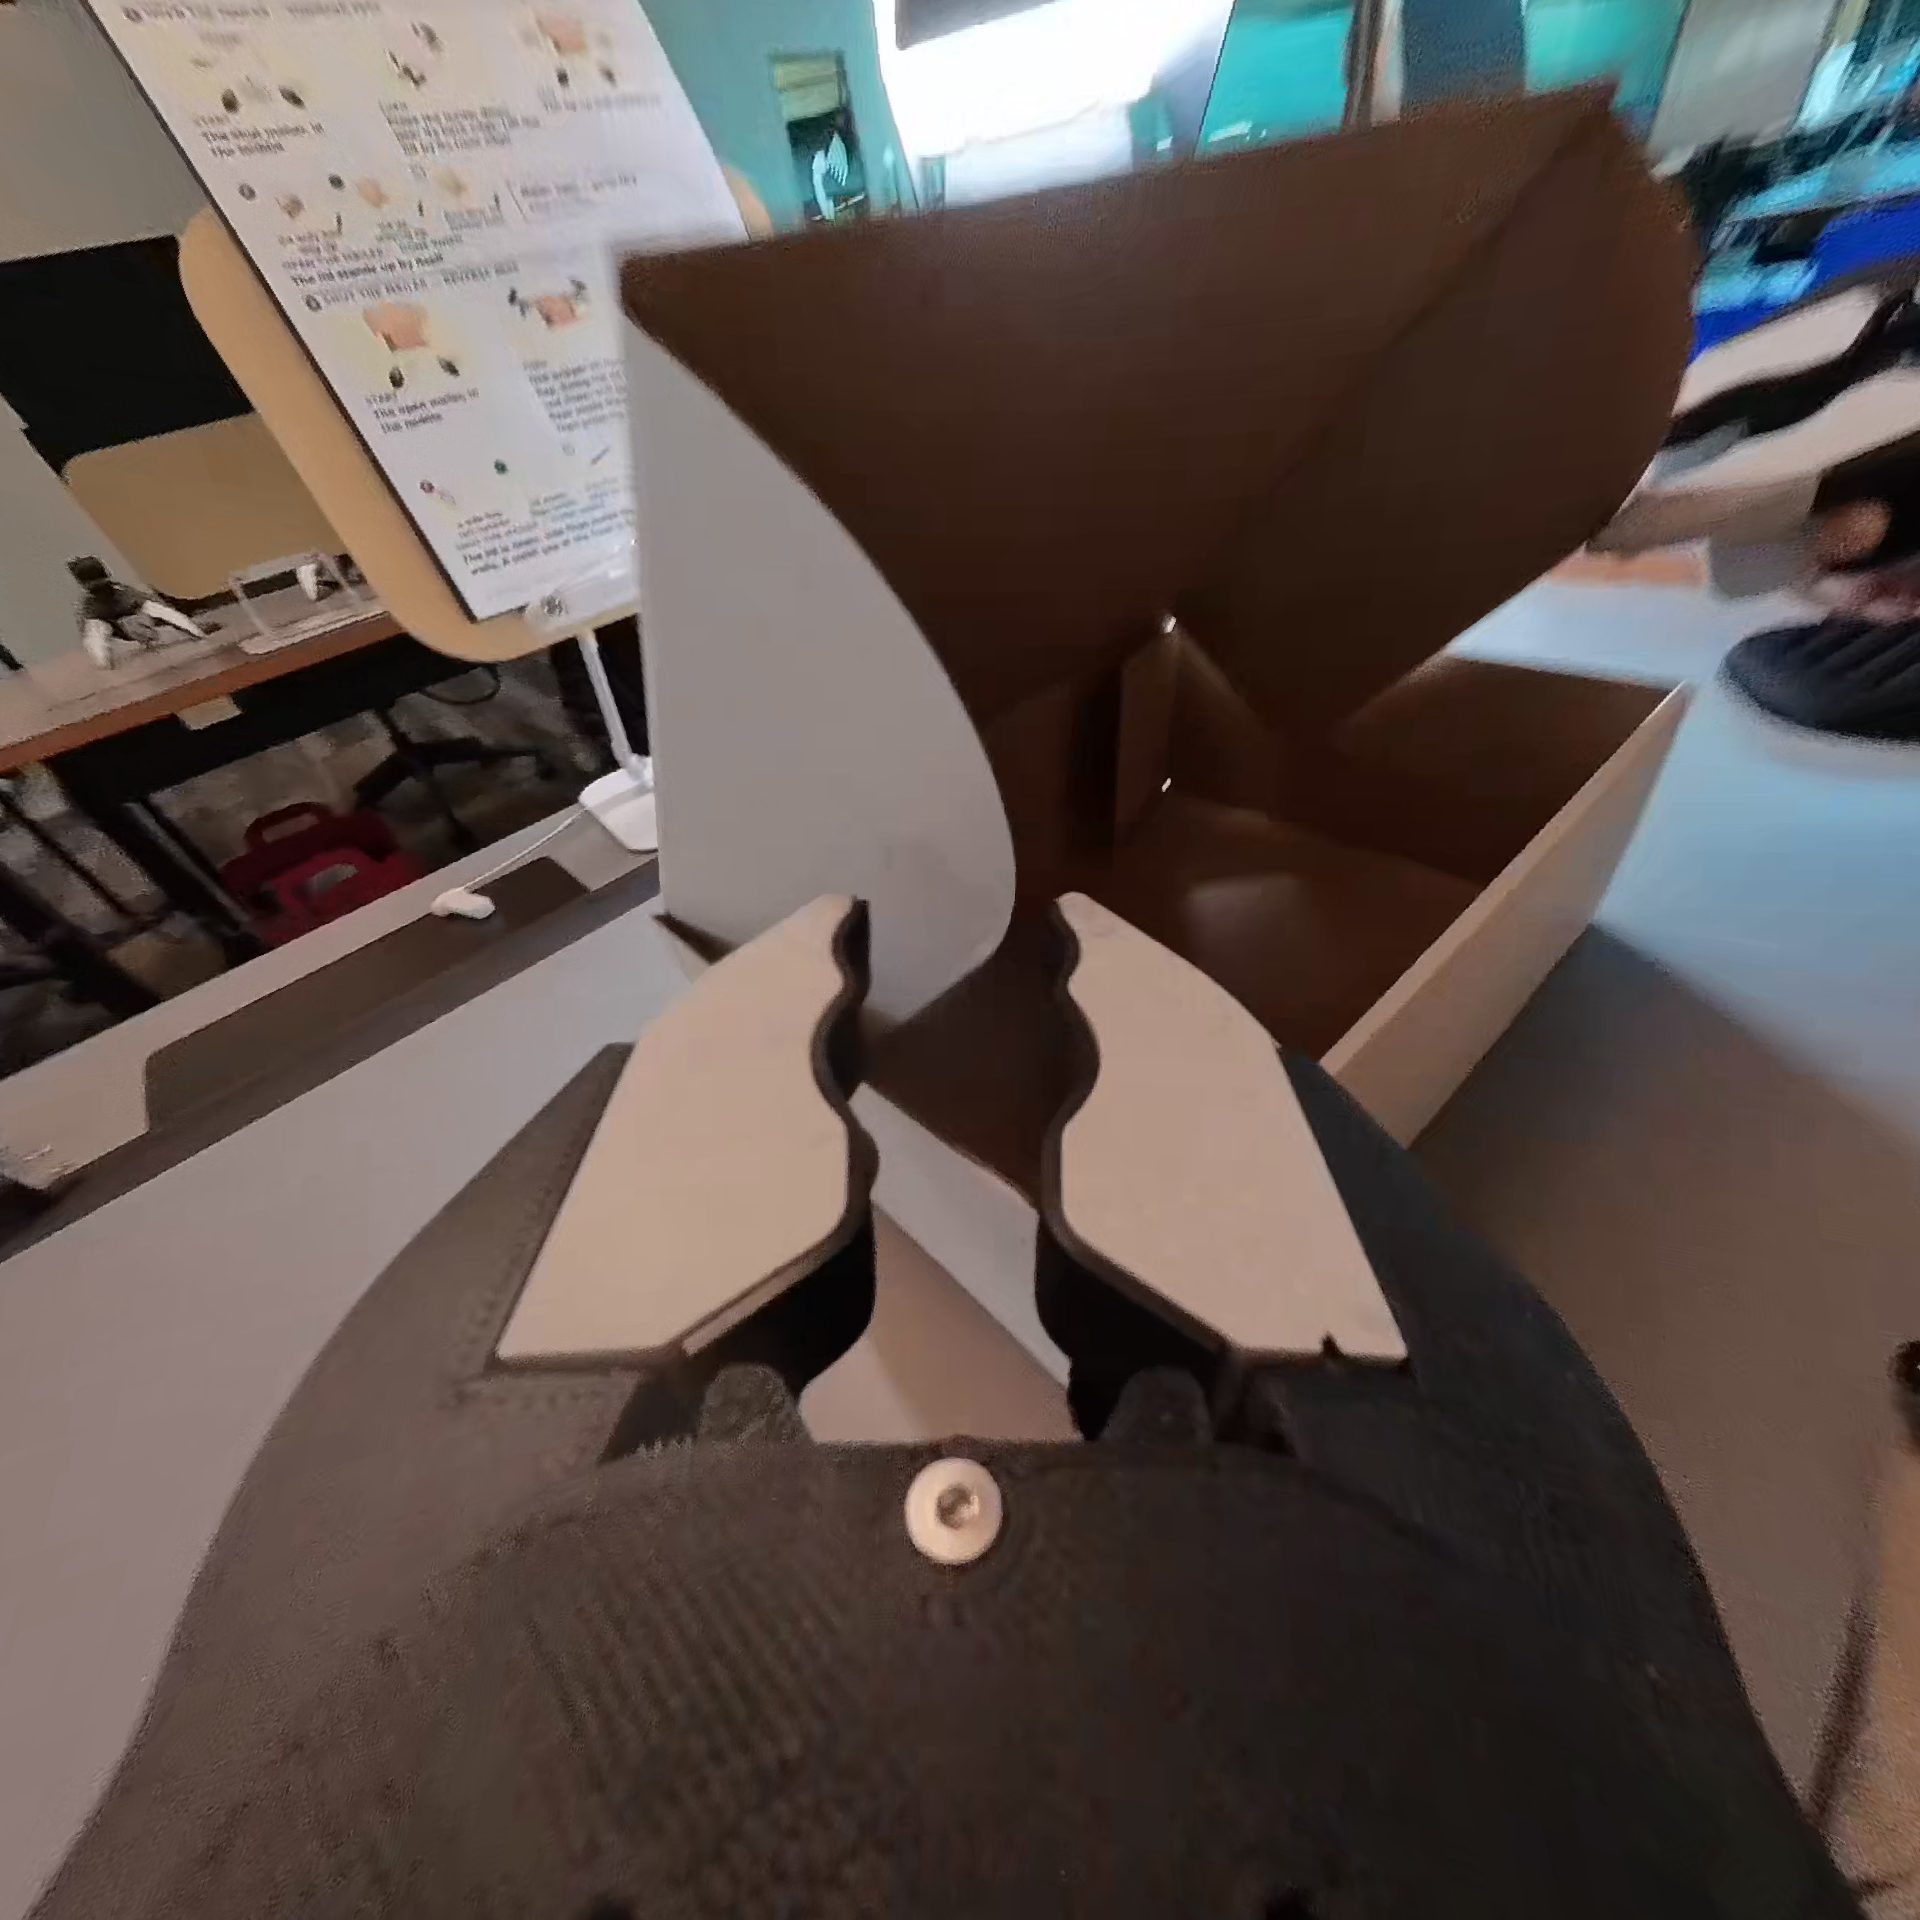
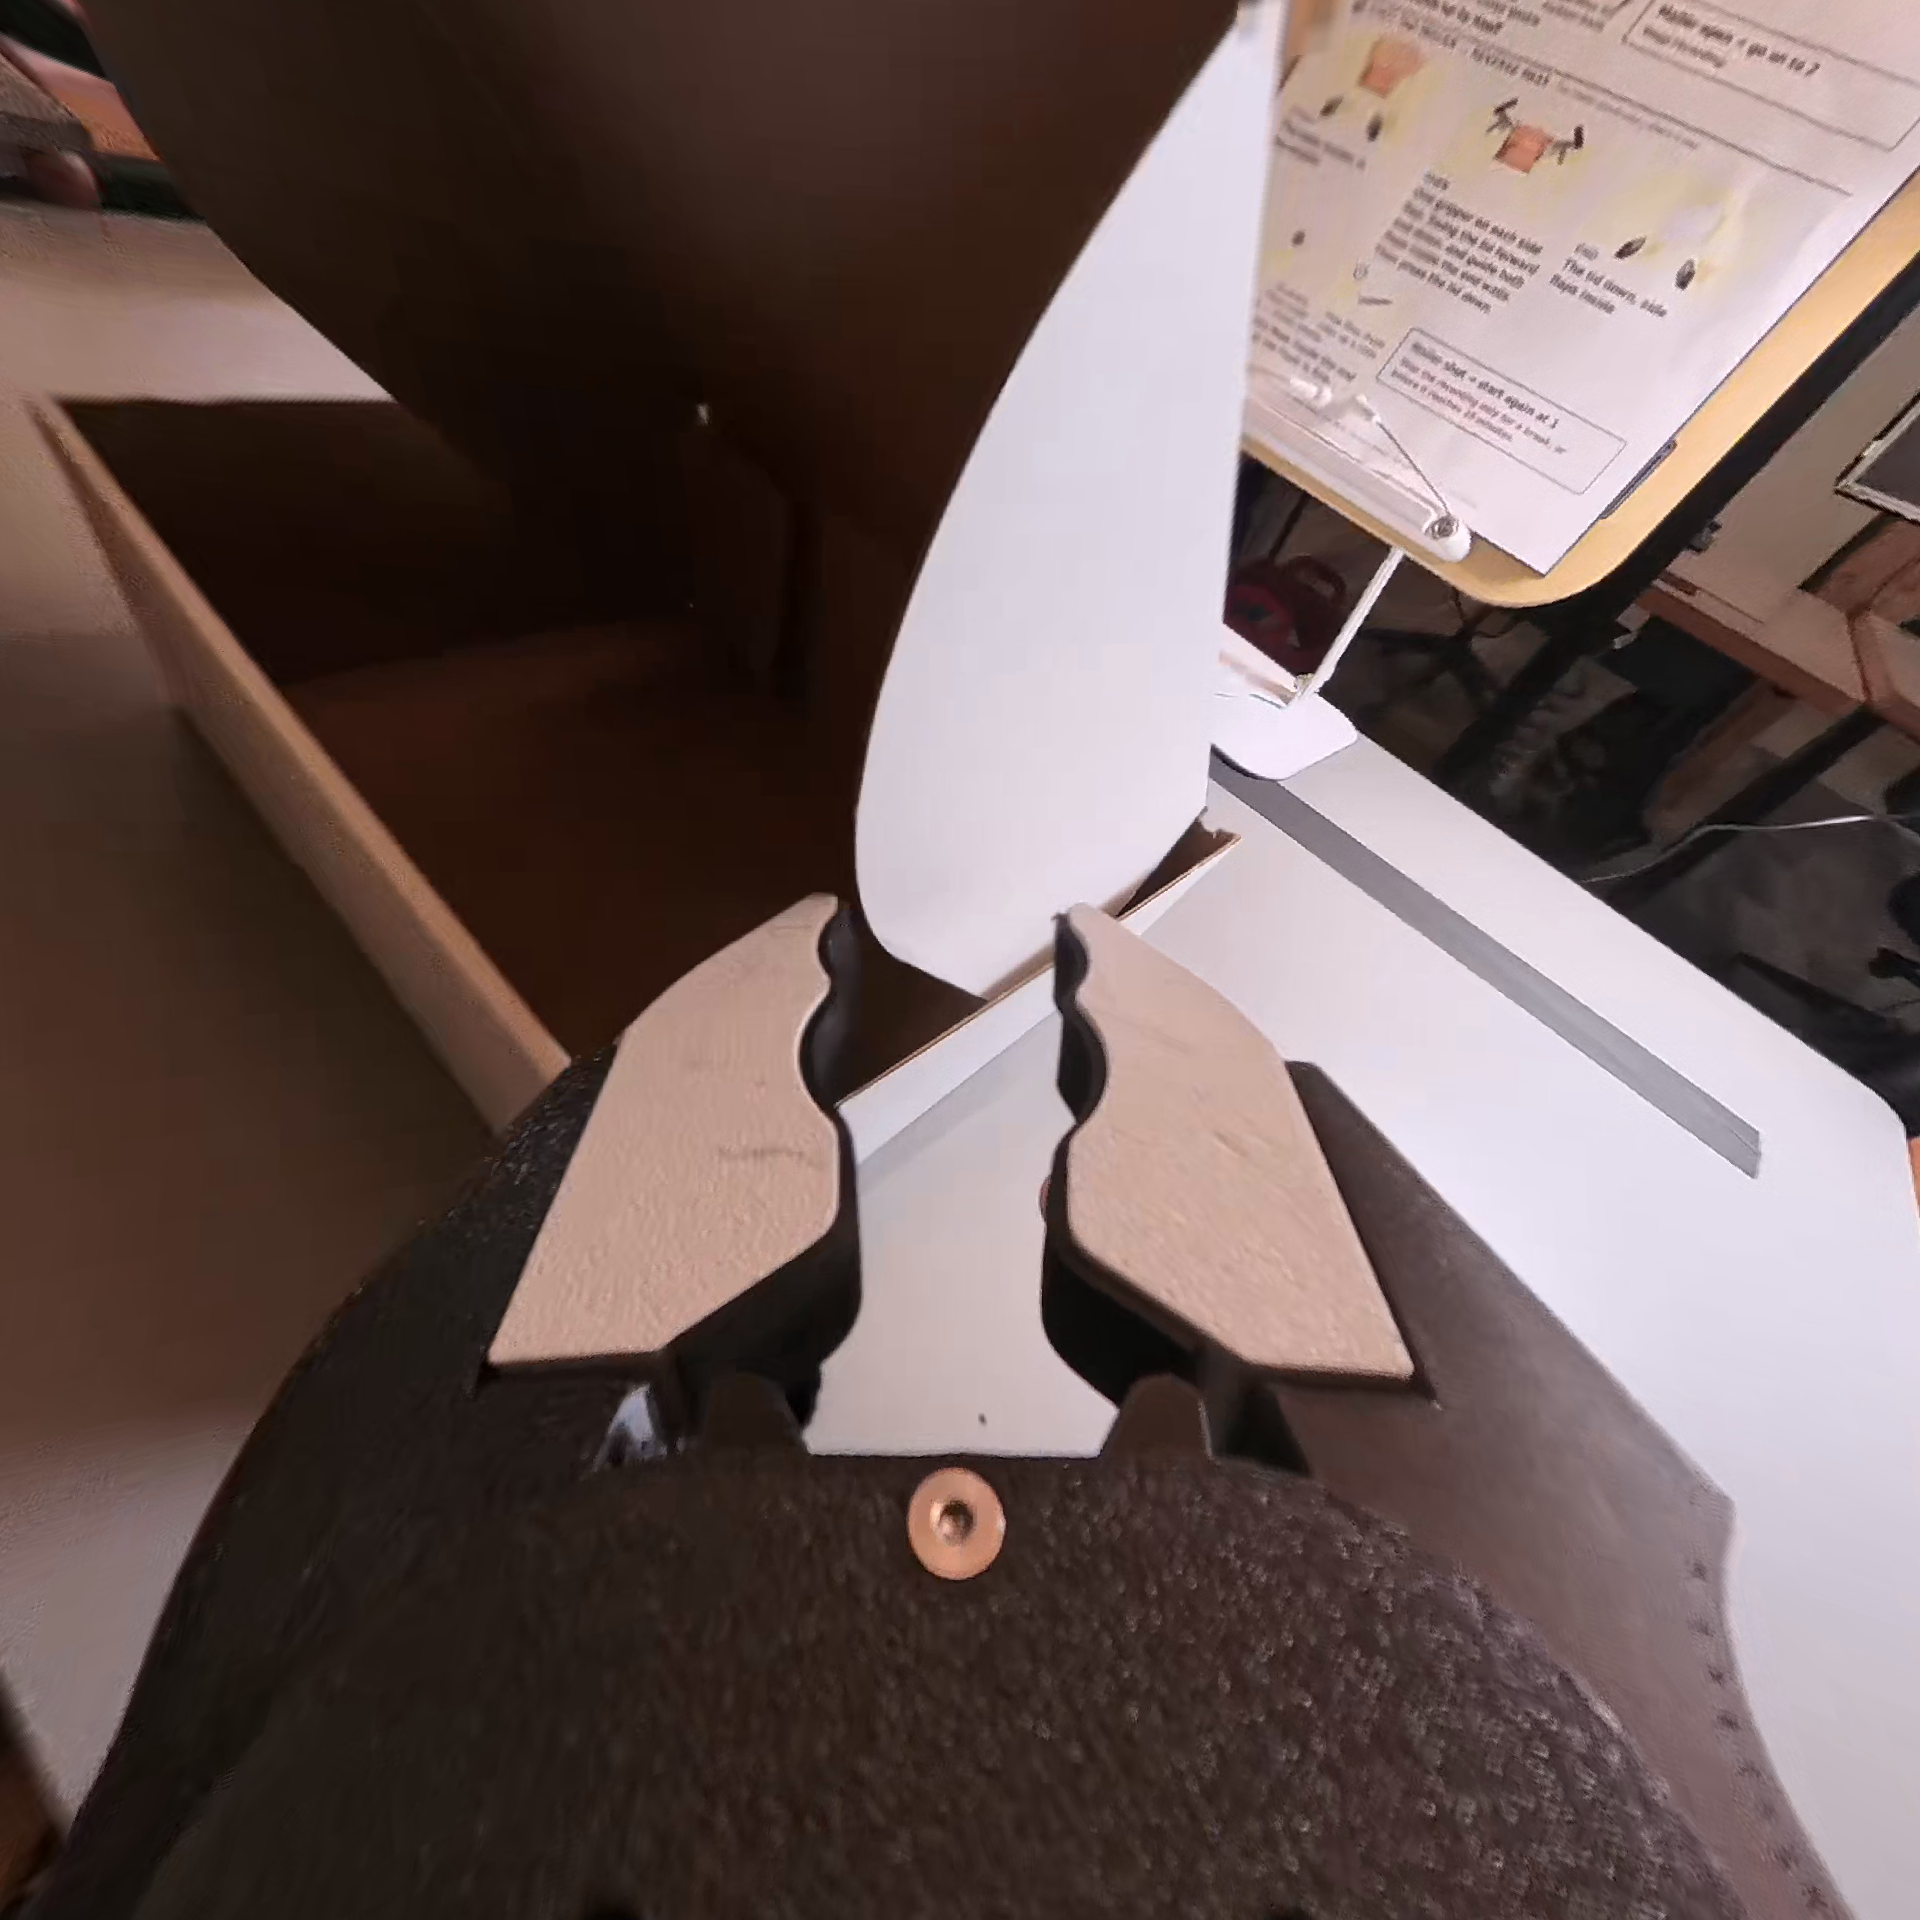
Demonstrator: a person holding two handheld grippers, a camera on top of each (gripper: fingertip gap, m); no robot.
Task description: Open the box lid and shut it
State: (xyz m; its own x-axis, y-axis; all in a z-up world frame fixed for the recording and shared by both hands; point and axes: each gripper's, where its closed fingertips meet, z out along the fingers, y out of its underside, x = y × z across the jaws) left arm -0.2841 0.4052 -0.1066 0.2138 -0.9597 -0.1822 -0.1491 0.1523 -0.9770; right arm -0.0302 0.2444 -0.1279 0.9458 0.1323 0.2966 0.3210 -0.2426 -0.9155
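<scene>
Straddling the raised lid's white side flaps (image 1: pixel 810 707), your left gripper (image 1: pixel 961 914) and right gripper (image 2: pixel 945 920) both gape, gripping nothing, apparently to steer them inside the cardboard mailer box (image 1: pixel 1507 883) on the table (image 1: pixel 312 1195).

Setting: indoor lab or workshop space, shown by a grey desk (image 1: pixel 260 1195), an illustrated instruction sheet (image 1: pixel 416 260) clipped to a tilted board on a white stand (image 2: pixel 1340 634), further worktables (image 1: pixel 156 686) behind with small equipment, a red bag (image 1: pixel 312 862) underneath, and blurred screens beyond.
</scene>
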